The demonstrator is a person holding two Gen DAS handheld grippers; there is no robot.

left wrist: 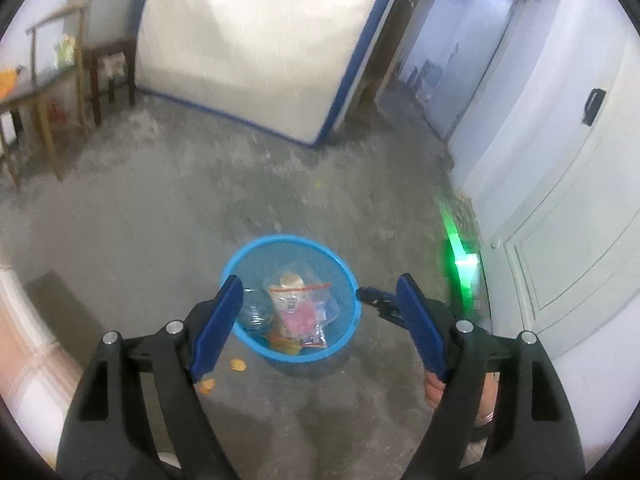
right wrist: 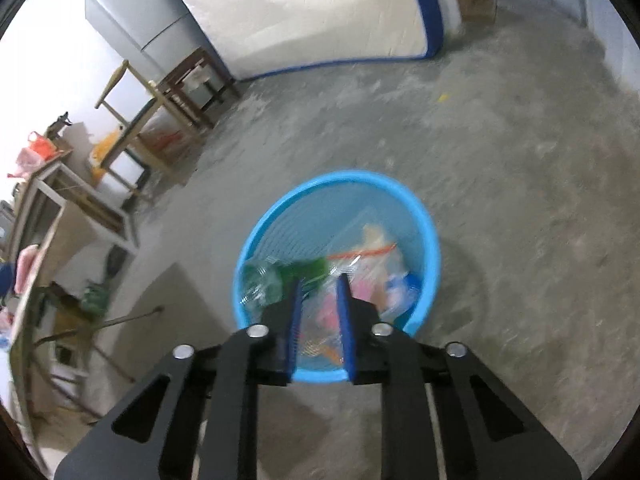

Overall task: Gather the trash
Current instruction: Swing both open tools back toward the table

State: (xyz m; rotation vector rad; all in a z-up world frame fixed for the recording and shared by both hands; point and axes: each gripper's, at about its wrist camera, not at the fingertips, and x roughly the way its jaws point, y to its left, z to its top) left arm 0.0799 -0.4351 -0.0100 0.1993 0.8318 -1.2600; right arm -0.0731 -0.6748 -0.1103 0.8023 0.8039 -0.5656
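Note:
A round blue mesh basket (left wrist: 288, 238) stands on the concrete floor. In it lie a clear plastic bottle (left wrist: 256, 310), a zip bag with a red strip (left wrist: 300, 289) and pink wrappers. My left gripper (left wrist: 320, 284) hovers above the basket, open wide with nothing between its fingers. Two orange scraps (left wrist: 239, 365) lie on the floor just in front of the basket. In the right wrist view my right gripper (right wrist: 320, 282) hangs over the basket (right wrist: 434, 240), its jaws a narrow gap apart and holding nothing. A blurred green bottle (right wrist: 304, 271) lies in the basket just beyond its left fingertip. The right gripper's tip (left wrist: 376, 298) also shows beside the basket.
A white mattress with blue edging (left wrist: 256, 40) leans on the far wall. Wooden chairs and a stool (left wrist: 52, 92) stand at the left, a white door (left wrist: 560, 240) at the right. A grey fridge (right wrist: 140, 12) and cluttered tables (right wrist: 60, 200) line the left side.

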